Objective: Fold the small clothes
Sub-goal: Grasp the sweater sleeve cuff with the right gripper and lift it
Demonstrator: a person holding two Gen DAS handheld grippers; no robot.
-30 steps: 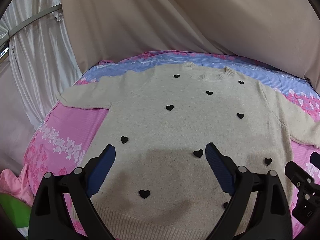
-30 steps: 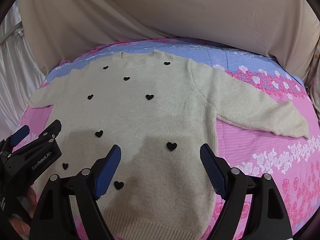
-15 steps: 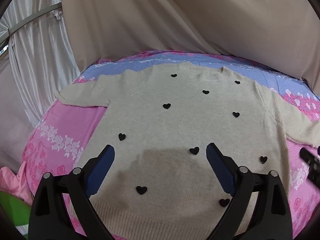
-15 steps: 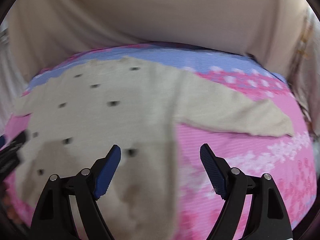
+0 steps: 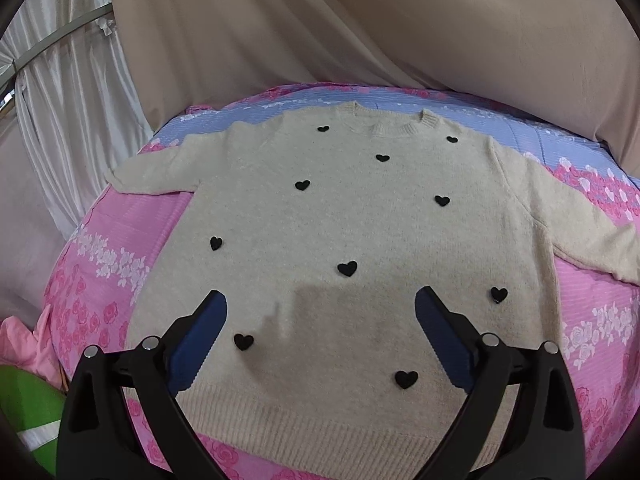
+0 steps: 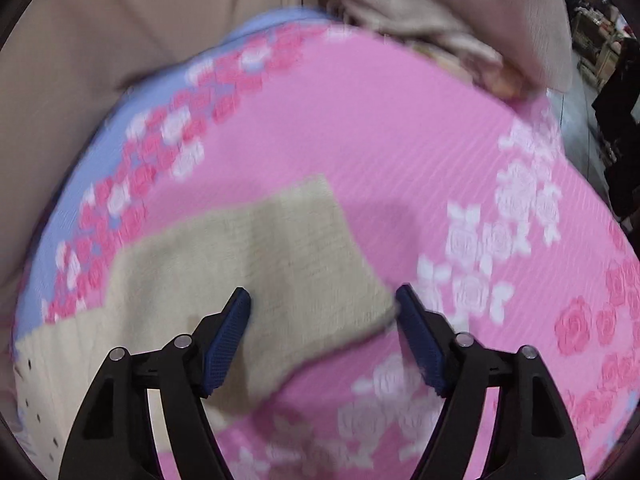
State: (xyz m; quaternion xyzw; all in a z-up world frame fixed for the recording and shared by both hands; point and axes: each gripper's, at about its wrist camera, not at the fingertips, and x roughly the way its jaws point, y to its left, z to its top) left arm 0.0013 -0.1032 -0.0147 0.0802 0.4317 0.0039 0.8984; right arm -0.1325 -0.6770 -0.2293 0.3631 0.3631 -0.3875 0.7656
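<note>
So, no readable writing anywhere. Cream sweater (image 5: pixel 360 248) flat on pink bedspread (image 5: pixel 120 240), under wide-open left gripper (image 5: pixel 320 320). Sleeve cuff (image 6: pixel 304 264) between right gripper (image 6: pixel 324 308)'s closing jaws, not pinched yet.

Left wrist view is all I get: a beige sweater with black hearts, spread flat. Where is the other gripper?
Observer: The right gripper is over the cuff of the sweater's sleeve, on the pink bedspread.
Operator: Has it grabbed it?
Observer: Not yet; its jaws are closing with the cuff between them, no pad visibly pressing.
Operator: Anything else over there?
Observer: Beyond the bed's far edge lies crumpled beige cloth, which your view lacks.
</note>
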